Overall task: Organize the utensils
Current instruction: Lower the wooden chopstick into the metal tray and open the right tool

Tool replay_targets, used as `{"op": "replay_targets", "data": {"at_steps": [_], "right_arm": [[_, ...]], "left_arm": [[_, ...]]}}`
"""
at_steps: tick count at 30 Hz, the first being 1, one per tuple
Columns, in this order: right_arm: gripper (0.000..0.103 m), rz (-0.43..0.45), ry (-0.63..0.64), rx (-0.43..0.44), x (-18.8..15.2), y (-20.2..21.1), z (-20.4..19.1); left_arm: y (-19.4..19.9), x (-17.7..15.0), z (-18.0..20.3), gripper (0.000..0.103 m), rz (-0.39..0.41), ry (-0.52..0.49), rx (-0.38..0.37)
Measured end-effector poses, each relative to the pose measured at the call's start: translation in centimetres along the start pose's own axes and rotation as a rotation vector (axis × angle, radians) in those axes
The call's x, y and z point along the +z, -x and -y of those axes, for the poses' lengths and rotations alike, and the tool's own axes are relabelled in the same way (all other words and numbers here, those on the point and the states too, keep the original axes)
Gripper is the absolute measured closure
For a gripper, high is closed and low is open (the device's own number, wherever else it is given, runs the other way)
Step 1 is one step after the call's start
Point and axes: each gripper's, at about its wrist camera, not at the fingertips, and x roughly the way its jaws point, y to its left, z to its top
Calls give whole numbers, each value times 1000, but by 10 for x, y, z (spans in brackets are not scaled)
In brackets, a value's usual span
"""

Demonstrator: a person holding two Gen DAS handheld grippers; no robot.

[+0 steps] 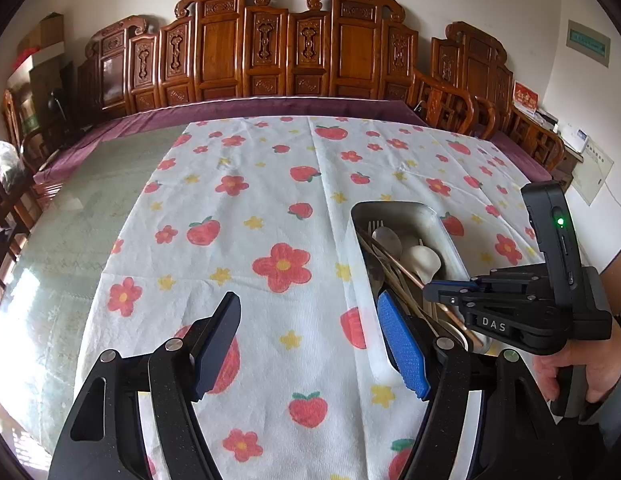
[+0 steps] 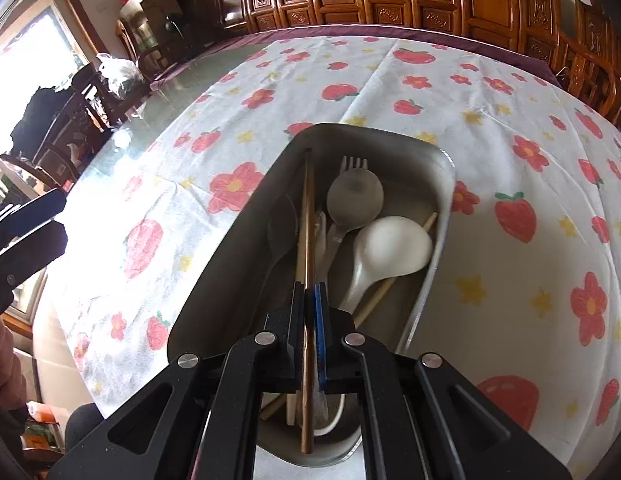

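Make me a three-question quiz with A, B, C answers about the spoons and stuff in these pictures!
1. Where are the utensils?
A. In the metal tray
B. On a chair
C. On the floor

2. What colour is the big round spoon?
A. Red
B. White
C. Green

3. What is the right gripper doing?
A. Standing wide open
B. Holding a cup
C. Shut on a brown chopstick

Answers:
1 A, the spoons, fork and chopsticks all lie inside the tray.
2 B, its bowl is plain white.
3 C, its fingers are closed together with the chopstick between them, while the left gripper stands open over the tablecloth.
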Motion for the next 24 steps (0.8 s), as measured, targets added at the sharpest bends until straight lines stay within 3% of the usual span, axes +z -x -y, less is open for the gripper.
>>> {"op": "replay_targets", "data": {"at_steps": [12, 21, 24], "right_arm": [[95, 52, 44, 11, -6, 15, -2], [95, 142, 85, 1, -21, 68, -8], [95, 172, 82, -7, -31, 90, -6]], "left_arm": [[2, 1, 5, 35, 1, -3, -3], [18, 3, 25, 34, 14, -16, -3], [27, 4, 34, 27, 26, -18, 4]]}}
